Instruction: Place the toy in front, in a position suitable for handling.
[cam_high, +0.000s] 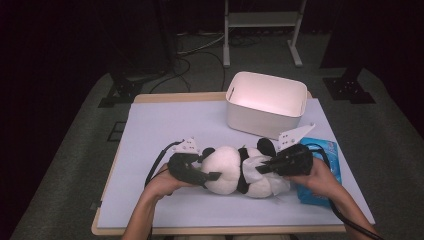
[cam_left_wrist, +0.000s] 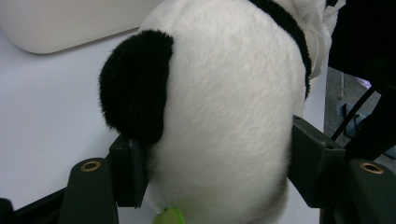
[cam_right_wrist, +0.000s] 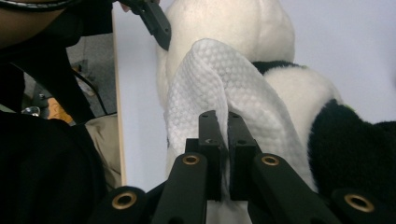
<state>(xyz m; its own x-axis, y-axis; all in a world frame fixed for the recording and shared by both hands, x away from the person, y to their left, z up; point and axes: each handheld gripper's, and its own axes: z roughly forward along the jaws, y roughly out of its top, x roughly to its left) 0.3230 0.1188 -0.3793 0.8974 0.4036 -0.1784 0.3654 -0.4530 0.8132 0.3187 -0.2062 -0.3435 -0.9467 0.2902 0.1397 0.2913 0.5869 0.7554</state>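
Note:
A black-and-white panda plush (cam_high: 230, 167) lies on its side on the white table (cam_high: 165, 125). My left gripper (cam_high: 209, 167) clamps its round white end from the left. In the left gripper view both pads press into the fur (cam_left_wrist: 224, 93), beside a black patch (cam_left_wrist: 135, 84). My right gripper (cam_high: 261, 169) comes in from the right, shut on a white textured cloth (cam_high: 267, 180) that lies over the plush. The right gripper view shows the right gripper (cam_right_wrist: 227, 126) pinching a fold of the cloth (cam_right_wrist: 205, 79), with the plush (cam_right_wrist: 233, 28) beyond.
A white plastic bin (cam_high: 265, 102) stands open at the back right of the table. A blue packet (cam_high: 325, 150) lies under my right hand near the right edge. The table's front edge runs close behind both forearms. Stand legs and cables are on the floor beyond.

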